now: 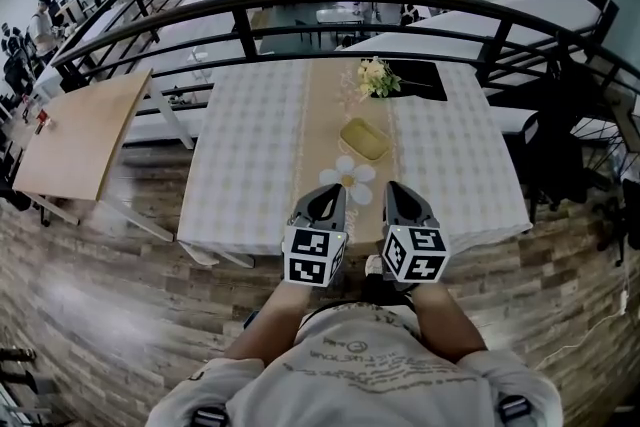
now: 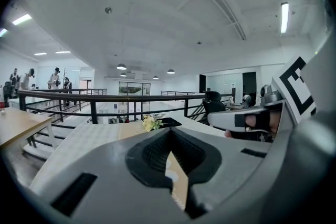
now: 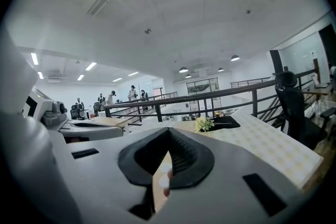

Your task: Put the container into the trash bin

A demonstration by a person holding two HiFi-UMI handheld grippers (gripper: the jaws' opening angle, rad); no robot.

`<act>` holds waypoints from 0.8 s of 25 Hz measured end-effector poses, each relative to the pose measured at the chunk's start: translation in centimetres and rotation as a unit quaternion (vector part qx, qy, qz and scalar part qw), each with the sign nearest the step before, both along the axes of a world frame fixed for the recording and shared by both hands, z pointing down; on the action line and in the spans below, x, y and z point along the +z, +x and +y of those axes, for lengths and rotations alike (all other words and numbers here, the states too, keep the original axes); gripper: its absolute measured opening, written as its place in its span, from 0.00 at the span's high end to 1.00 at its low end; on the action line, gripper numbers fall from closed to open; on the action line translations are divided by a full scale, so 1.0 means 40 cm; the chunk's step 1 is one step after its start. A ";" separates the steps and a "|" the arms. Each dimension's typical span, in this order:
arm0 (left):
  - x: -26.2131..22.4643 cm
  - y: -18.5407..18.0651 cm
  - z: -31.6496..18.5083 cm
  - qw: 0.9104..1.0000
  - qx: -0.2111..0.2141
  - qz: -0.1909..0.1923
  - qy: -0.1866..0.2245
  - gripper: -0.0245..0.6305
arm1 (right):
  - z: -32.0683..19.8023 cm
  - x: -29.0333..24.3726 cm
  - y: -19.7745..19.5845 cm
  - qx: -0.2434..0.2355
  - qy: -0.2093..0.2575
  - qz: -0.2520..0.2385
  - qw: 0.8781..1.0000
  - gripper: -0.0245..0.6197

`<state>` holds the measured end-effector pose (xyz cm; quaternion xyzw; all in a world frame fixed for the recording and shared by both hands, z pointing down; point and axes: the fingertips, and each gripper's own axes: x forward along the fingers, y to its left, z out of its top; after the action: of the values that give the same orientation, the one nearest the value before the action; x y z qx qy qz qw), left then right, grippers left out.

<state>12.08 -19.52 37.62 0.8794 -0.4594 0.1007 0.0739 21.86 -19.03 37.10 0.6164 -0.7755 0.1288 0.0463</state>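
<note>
**Nothing picked up yet: container sits on the table, no bin in sight**

From where I'm driving this, the task has not really begun. The yellow container (image 1: 364, 138) lies on the tan runner (image 1: 320, 105) near the middle of the table (image 1: 240, 155), untouched and well ahead of both grippers. I judge everything is left to do: reach in, grasp it, carry it off and drop it. I can't find a trash bin in any view, so locating it is part of the job.

The left gripper (image 1: 328, 198) hangs over the near edge of the table with its jaws closed together and nothing between them; its own view shows the pads meeting at the tip. The right gripper (image 1: 398, 195) is just beside it, jaws likewise pressed together and empty. Both will need to open before either can take the container.

The table wears a pale checked cloth. A daisy-shaped mat (image 1: 348, 177) lies between the grippers and the container, with a small bunch of flowers (image 1: 377, 75) and a black mat (image 1: 420, 80) at the far end. Beyond is a dark railing (image 1: 300, 5) over a lower level, a bare wooden table (image 1: 80, 130) to the left, a wood-plank floor (image 1: 100, 295), and people (image 1: 40, 20) standing far off to the left.
</note>
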 end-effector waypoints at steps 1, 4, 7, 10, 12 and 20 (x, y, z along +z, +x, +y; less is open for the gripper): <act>0.001 0.003 -0.013 1.000 -0.001 -0.001 0.001 0.96 | -0.015 0.002 0.002 -0.002 0.000 0.001 1.000 0.96; 0.002 0.014 -0.061 1.000 -0.004 -0.003 0.001 0.96 | -0.068 0.003 0.014 -0.004 0.001 -0.001 1.000 0.96; -0.005 0.038 -0.125 1.000 -0.008 -0.005 0.000 0.96 | -0.134 -0.001 0.041 -0.005 0.000 -0.005 1.000 0.96; -0.010 0.063 -0.198 1.000 -0.013 -0.005 -0.002 0.96 | -0.207 0.000 0.067 -0.009 -0.004 -0.007 1.000 0.96; -0.005 0.082 -0.242 1.000 -0.015 -0.006 -0.009 0.96 | -0.253 0.004 0.085 -0.012 -0.010 -0.009 1.000 0.96; 0.000 0.164 -0.400 0.999 -0.035 -0.013 -0.024 0.96 | -0.423 0.014 0.167 -0.033 -0.029 -0.010 0.999 0.96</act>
<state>18.62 -35.54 37.60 0.8593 -0.4885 0.1201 0.0924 28.53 -35.95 37.66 0.5878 -0.7916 0.1557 0.0607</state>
